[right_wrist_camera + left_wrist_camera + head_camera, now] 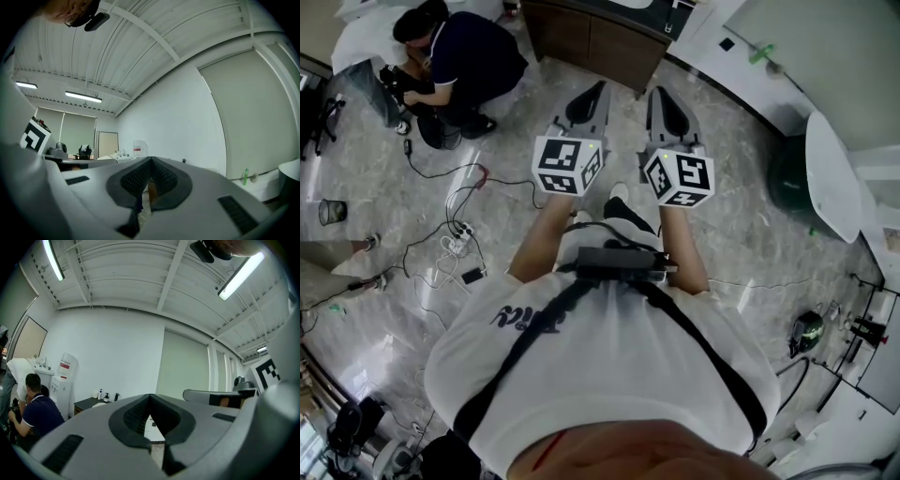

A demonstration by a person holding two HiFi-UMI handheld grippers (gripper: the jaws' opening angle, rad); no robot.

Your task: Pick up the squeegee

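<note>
No squeegee can be made out in any view. I hold both grippers level in front of my chest, side by side over the marble floor. The left gripper [596, 92] [150, 397] has its jaws closed tip to tip with nothing between them. The right gripper [662, 96] [151, 161] is likewise shut and empty. A small green object [759, 53] [244, 176] rests on the white ledge along the far wall; it is too small to tell what it is.
A person [464, 58] crouches at the far left by equipment. Cables and a power strip [457, 239] lie on the floor at the left. A dark wooden cabinet [592, 37] stands ahead. A white counter [836, 183] and a dark green bin [786, 178] stand at the right.
</note>
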